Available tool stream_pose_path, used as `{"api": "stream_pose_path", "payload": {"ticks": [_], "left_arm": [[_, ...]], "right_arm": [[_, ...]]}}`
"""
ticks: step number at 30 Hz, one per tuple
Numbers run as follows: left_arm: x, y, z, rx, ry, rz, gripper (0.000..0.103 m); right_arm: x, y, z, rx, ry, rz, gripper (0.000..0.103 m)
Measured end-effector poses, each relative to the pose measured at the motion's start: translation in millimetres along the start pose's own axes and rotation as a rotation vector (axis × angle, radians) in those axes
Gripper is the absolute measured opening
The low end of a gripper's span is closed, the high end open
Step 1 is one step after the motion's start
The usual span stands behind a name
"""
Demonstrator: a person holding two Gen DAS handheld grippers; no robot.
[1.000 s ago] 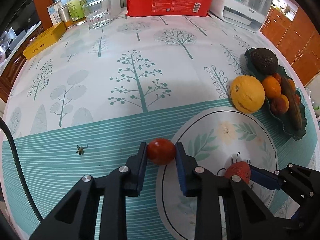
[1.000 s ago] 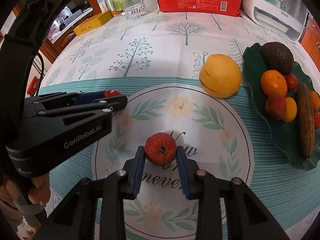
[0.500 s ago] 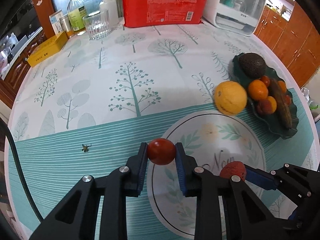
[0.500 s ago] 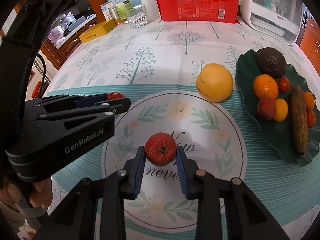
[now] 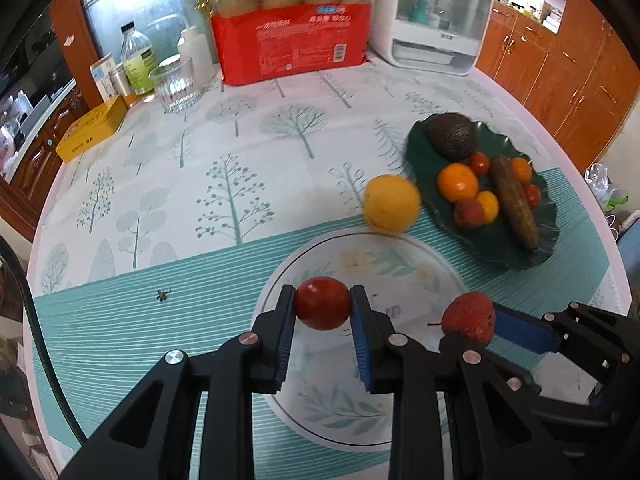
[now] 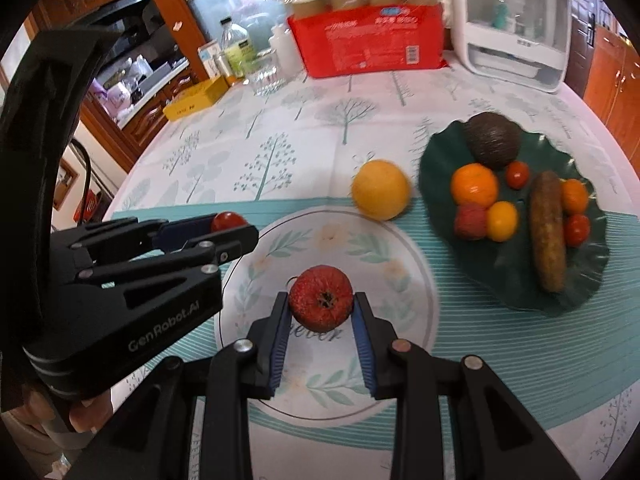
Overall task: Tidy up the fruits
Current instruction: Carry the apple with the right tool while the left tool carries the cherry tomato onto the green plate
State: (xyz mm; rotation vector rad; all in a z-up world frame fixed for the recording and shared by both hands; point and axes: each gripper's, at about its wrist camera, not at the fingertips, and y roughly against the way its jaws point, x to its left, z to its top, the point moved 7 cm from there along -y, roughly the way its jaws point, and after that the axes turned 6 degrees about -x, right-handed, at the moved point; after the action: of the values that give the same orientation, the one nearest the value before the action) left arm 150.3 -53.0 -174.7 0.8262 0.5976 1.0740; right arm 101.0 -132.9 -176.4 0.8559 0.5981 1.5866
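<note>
**Both fruits lifted clear of the table**

Left wrist view: the left gripper [image 5: 323,309] is clenched on a smooth red tomato [image 5: 322,303], now raised off the table [image 5: 168,208] — the cloth sits lower than a second ago. The green plate [image 5: 496,248] waits by the table's right edge.

Right wrist view: the right gripper [image 6: 321,307] grasps a rough red lychee [image 6: 321,303], likewise risen. The yellow orange [image 6: 380,195] lies beside the plate — carrying over likely comes next.
</note>
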Motion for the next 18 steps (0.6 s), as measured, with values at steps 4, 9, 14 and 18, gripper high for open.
{"api": "stream_pose_path", "payload": {"ticks": [4, 9, 14, 18], "left_arm": [[-15, 12, 14, -0.025, -0.002, -0.005, 0.025], [-37, 24, 37, -0.054, 0.009, -0.017, 0.025], [-65, 34, 66, -0.091, 0.004, -0.025, 0.025], [-91, 35, 96, -0.123, -0.001, -0.034, 0.025]], "right_arm": [[-22, 18, 6, -0.026, -0.019, -0.009, 0.031], [-57, 36, 18, -0.037, -0.042, -0.024, 0.031], [-100, 54, 48, -0.056, -0.06, -0.046, 0.031], [-129, 71, 85, -0.102, -0.046, -0.075, 0.031]]}}
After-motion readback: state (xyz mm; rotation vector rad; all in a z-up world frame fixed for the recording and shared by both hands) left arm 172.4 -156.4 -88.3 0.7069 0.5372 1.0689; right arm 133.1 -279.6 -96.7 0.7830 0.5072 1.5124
